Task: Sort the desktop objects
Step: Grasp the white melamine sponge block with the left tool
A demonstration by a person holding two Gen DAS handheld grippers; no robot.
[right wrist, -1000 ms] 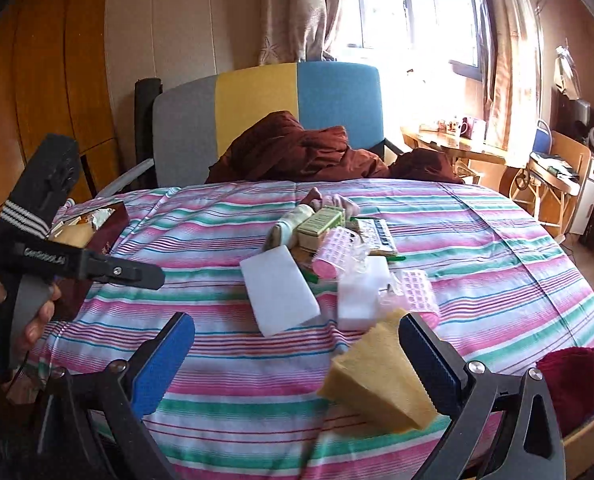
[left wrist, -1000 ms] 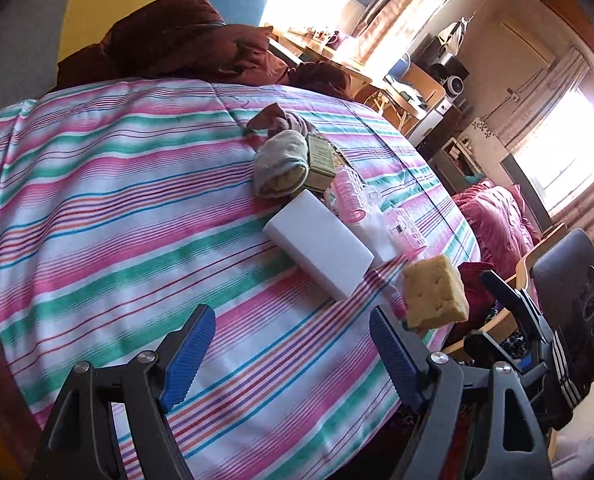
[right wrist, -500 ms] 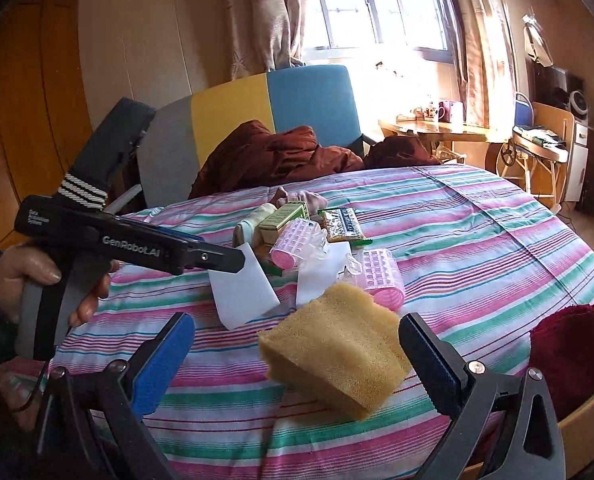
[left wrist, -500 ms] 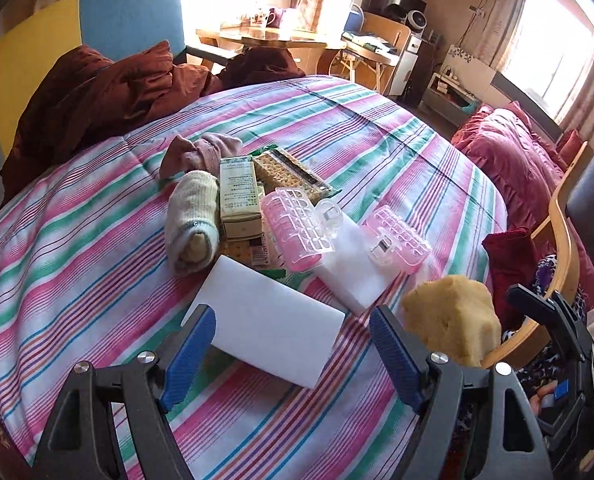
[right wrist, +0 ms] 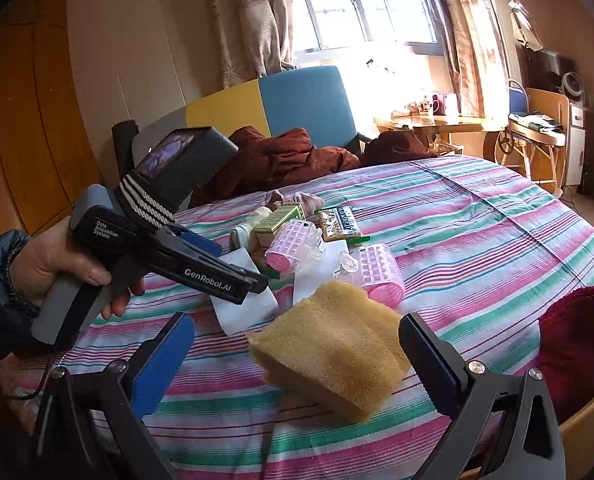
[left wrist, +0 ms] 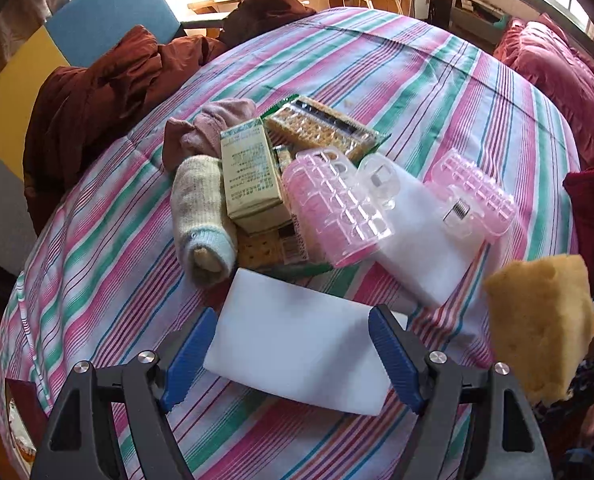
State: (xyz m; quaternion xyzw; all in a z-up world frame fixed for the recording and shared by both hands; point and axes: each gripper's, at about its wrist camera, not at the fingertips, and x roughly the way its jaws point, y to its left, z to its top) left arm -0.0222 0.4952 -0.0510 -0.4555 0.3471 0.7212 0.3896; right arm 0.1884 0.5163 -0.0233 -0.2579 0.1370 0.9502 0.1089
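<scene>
Left gripper (left wrist: 293, 344) jaws wide, straddling white sponge block (left wrist: 297, 354) at lower centre — contact unclear; right gripper (right wrist: 297, 360) jaws wide, yellow sponge (right wrist: 333, 344) between them on striped tablecloth (right wrist: 477, 240); pink rollers (left wrist: 333, 208), green box (left wrist: 249, 172) piled mid-frame.

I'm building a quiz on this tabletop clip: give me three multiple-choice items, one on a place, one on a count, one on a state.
1. What lies between the left tool's fingers?
A. white foam block
B. yellow sponge
C. rolled sock

2. How many pink hair rollers are on the table?
A. one
B. two
C. four

3. The right tool is:
A. shut on the sponge
B. open
C. out of view

Answers:
1 A, the white foam block sits between the blue pads.
2 B, one pink hair roller sits by the carton, another farther right.
3 B, its fingers stand apart around the yellow sponge.
</scene>
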